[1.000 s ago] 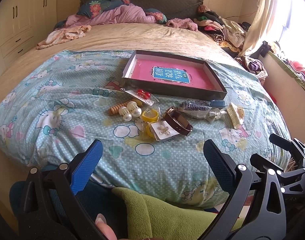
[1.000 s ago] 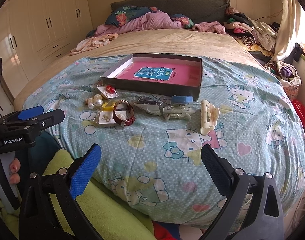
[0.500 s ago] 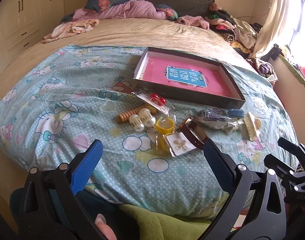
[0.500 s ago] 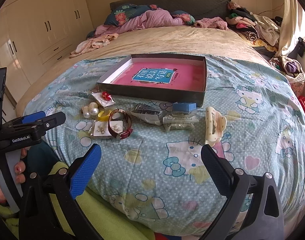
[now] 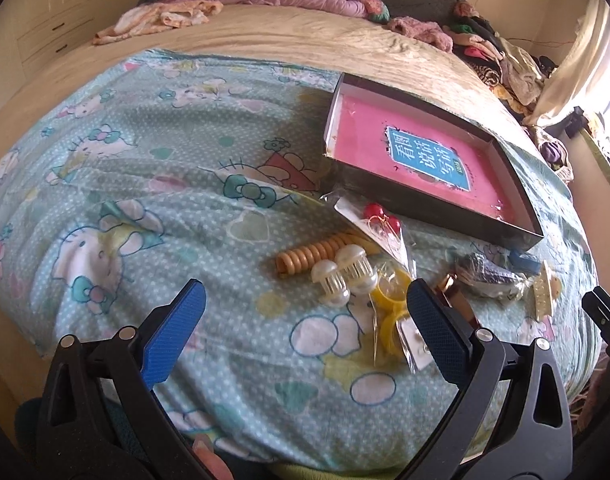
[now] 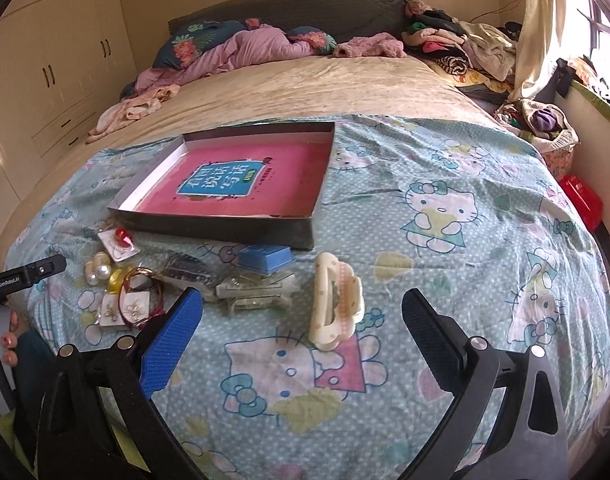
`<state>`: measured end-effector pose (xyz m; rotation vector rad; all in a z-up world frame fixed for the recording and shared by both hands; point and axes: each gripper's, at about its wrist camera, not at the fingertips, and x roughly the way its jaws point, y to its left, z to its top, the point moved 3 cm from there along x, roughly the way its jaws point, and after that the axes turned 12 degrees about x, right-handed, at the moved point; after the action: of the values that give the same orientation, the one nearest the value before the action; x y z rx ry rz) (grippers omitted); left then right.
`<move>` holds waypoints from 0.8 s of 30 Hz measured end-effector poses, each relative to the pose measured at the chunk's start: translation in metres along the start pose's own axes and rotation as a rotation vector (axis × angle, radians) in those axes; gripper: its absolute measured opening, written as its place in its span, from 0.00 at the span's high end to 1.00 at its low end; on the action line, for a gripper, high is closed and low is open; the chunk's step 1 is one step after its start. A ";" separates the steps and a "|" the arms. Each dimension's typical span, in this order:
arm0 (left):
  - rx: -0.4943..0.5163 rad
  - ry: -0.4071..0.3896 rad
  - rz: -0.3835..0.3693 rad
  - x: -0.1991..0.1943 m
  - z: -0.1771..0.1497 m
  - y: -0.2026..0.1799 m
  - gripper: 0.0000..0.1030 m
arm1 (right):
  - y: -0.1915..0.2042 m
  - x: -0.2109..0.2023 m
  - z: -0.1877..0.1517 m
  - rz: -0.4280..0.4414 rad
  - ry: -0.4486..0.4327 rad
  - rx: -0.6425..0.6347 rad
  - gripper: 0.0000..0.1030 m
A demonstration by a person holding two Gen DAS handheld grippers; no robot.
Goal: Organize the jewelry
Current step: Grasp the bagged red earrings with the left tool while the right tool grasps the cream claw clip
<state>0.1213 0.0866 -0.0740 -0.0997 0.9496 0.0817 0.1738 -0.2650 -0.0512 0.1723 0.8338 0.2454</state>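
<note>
A shallow box (image 5: 437, 204) (image 6: 213, 229) with a pink floor lies on the patterned bedspread. In front of it lies a row of jewelry: a bag with red beads (image 5: 379, 216) (image 6: 121, 240), an orange coil (image 5: 317, 254), two pearly clips (image 5: 347, 274) (image 6: 97, 268), yellow rings (image 5: 393, 304), an earring card (image 6: 133, 308), a dark bagged piece (image 5: 489, 276) (image 6: 189, 270), a blue box (image 6: 267, 258) and a cream hair claw (image 6: 335, 300) (image 5: 543, 292). My left gripper (image 5: 301, 328) is open just short of the pearly clips. My right gripper (image 6: 301, 328) is open below the cream claw.
Crumpled bedding and pillows (image 6: 245, 48) lie at the head of the bed, with a heap of clothes (image 6: 457, 48) at its far right. Cupboards (image 6: 53, 68) stand on the left. A red container (image 6: 581, 200) sits beside the bed on the right.
Both grippers have moved forward over the bed toward the jewelry, the left one also swinging leftward; its right finger now covers part of the brown bracelet. Both stay open and empty.
</note>
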 end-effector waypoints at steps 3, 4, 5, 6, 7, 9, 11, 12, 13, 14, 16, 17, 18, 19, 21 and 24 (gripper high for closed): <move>0.003 0.012 -0.039 0.014 0.011 -0.001 0.08 | -0.009 0.009 0.004 -0.010 0.011 0.010 0.04; 0.005 0.017 -0.043 0.018 0.013 -0.002 0.08 | -0.012 0.012 0.006 -0.017 0.013 0.013 0.04; 0.016 0.025 -0.049 0.024 0.017 -0.005 0.08 | -0.015 0.015 0.007 -0.020 0.017 0.014 0.04; 0.033 0.031 -0.060 0.028 0.020 -0.008 0.08 | -0.017 0.018 0.008 -0.021 0.024 0.014 0.04; 0.047 0.036 -0.064 0.032 0.022 -0.010 0.08 | -0.018 0.021 0.008 -0.023 0.029 0.016 0.04; 0.074 0.053 -0.064 0.041 0.025 -0.015 0.08 | -0.021 0.027 0.007 -0.027 0.046 0.015 0.04; 0.090 0.067 -0.072 0.049 0.028 -0.020 0.08 | -0.023 0.034 0.006 -0.023 0.065 0.015 0.04; 0.095 0.070 -0.077 0.052 0.029 -0.021 0.08 | -0.024 0.037 0.006 -0.022 0.072 0.014 0.04; 0.099 0.072 -0.080 0.054 0.030 -0.023 0.08 | -0.025 0.041 0.005 -0.026 0.081 0.011 0.04; 0.104 0.077 -0.078 0.057 0.031 -0.025 0.08 | -0.026 0.045 0.004 -0.030 0.090 0.011 0.04; 0.109 0.080 -0.078 0.062 0.033 -0.026 0.08 | -0.029 0.052 0.003 -0.032 0.104 0.011 0.04; 0.108 0.087 -0.080 0.066 0.033 -0.026 0.09 | -0.031 0.055 0.003 -0.037 0.106 0.013 0.04; 0.102 0.091 -0.080 0.068 0.034 -0.025 0.08 | -0.032 0.058 0.002 -0.044 0.110 0.016 0.04; 0.098 0.094 -0.081 0.070 0.034 -0.025 0.08 | -0.035 0.062 0.002 -0.055 0.117 0.023 0.04; 0.100 0.091 -0.078 0.073 0.035 -0.025 0.09 | -0.038 0.067 0.001 -0.043 0.127 0.041 0.05; 0.112 0.086 -0.069 0.076 0.037 -0.028 0.09 | -0.037 0.073 -0.001 -0.011 0.144 0.042 0.22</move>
<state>0.1982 0.0655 -0.1132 -0.0323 1.0334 -0.0395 0.2257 -0.2796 -0.1123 0.1912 0.9828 0.2316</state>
